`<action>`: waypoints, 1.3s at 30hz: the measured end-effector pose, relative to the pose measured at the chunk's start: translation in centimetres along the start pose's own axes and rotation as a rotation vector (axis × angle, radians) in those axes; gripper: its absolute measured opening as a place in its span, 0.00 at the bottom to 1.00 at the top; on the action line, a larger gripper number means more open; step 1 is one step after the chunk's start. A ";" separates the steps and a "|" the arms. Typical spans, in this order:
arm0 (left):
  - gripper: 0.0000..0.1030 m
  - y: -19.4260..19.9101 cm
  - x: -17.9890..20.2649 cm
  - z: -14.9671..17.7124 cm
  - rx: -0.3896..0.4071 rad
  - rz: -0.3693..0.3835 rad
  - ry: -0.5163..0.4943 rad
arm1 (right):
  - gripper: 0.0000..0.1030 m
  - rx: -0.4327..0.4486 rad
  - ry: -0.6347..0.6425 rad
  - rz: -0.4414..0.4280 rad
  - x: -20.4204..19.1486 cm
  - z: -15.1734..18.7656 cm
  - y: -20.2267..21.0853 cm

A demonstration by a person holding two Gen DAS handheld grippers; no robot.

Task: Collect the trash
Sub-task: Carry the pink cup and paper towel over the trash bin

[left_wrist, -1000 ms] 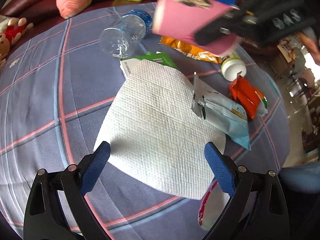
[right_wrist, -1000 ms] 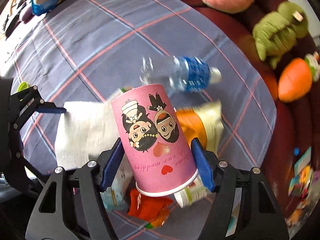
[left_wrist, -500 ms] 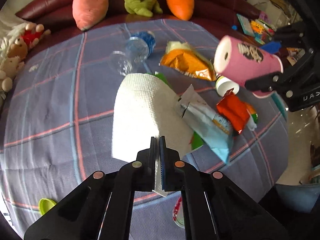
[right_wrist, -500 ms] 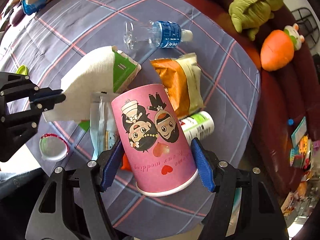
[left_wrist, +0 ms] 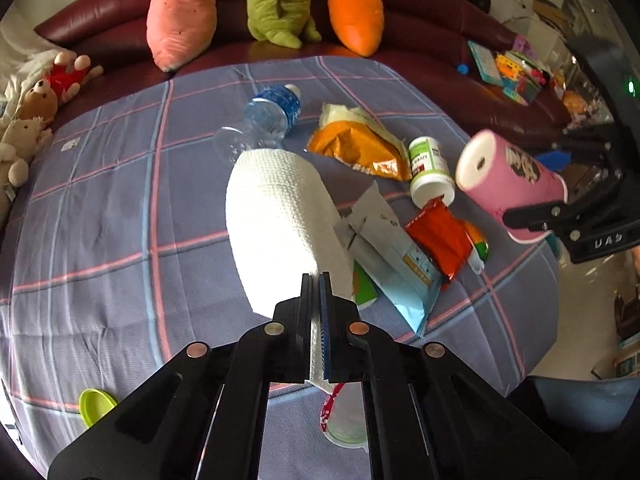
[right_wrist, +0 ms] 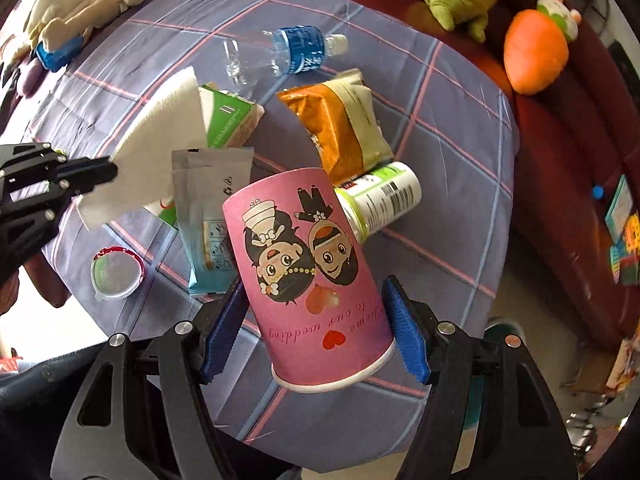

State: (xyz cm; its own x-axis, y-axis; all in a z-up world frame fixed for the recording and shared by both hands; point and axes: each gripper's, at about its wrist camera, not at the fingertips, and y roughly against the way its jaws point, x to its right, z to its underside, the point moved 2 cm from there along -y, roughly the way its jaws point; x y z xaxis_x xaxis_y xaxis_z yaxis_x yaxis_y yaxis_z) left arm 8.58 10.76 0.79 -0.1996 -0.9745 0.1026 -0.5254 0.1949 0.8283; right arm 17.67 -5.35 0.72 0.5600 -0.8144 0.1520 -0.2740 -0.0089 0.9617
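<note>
My left gripper (left_wrist: 318, 292) is shut on the near edge of a white paper towel (left_wrist: 280, 216), which hangs lifted off the table; the towel (right_wrist: 160, 136) and that gripper (right_wrist: 110, 170) also show at the left of the right wrist view. My right gripper (right_wrist: 312, 332) is shut on a pink paper cup (right_wrist: 308, 272) with a cartoon wedding couple, held upside down above the table's near right edge. The same cup (left_wrist: 508, 184) appears at the right of the left wrist view.
On the plaid cloth (left_wrist: 100, 208) lie a clear water bottle (right_wrist: 280, 54), an orange snack bag (right_wrist: 340, 124), a green-labelled white bottle (right_wrist: 380, 200), a light blue pouch (right_wrist: 208, 216), a red wrapper (left_wrist: 440, 240), a green carton (right_wrist: 228, 120), a foil-lidded cup (right_wrist: 118, 272) and a green lid (left_wrist: 96, 406). Plush toys line the sofa (left_wrist: 440, 8).
The left gripper closed on the towel's edge and lifted it, so the towel now hangs curled. The right gripper carried the pink cup rightward, away from the pile toward the table's edge.
</note>
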 end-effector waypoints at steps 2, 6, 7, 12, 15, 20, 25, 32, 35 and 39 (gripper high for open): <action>0.04 1.1 -0.2 -0.7 0.025 -0.001 0.012 | 0.63 0.014 -0.024 -0.009 0.6 0.3 0.3; 0.04 3.9 0.2 -2.7 0.100 0.000 0.001 | 0.63 0.049 -0.063 -0.024 1.9 0.4 1.4; 0.04 4.4 0.7 -3.2 0.114 0.005 -0.009 | 0.63 0.059 -0.074 -0.027 2.3 0.5 1.8; 0.04 4.3 4.5 -4.9 0.130 0.060 -0.068 | 0.63 0.089 -0.140 -0.039 4.9 1.7 2.7; 0.04 3.0 7.6 -5.8 0.123 0.104 -0.106 | 0.63 0.098 -0.212 -0.040 7.6 3.3 2.9; 0.04 0.1 14.2 -7.5 0.096 0.201 -0.172 | 0.63 0.116 -0.353 -0.019 13.1 7.9 3.6; 0.04 -2.7 21.2 -9.1 0.058 0.285 -0.250 | 0.63 0.115 -0.525 0.013 19.7 13.9 3.7; 0.04 -6.9 30.4 -10.4 -0.001 0.350 -0.372 | 0.63 0.090 -0.749 0.027 27.6 22.6 1.7; 0.04 -8.7 34.0 -10.7 -0.028 0.384 -0.402 | 0.63 0.069 -0.806 0.018 29.5 24.9 0.5; 0.04 -11.2 38.0 -10.5 -0.065 0.424 -0.437 | 0.64 0.054 -0.851 0.008 31.3 26.8 -0.4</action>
State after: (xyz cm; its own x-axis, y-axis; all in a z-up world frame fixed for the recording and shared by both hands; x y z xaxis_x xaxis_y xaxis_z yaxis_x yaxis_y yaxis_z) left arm 15.52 -29.59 1.20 -0.7084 -0.6749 0.2067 -0.2768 0.5350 0.7982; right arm 14.36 -46.43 -1.05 -0.2148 -0.9729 -0.0850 -0.3246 -0.0110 0.9458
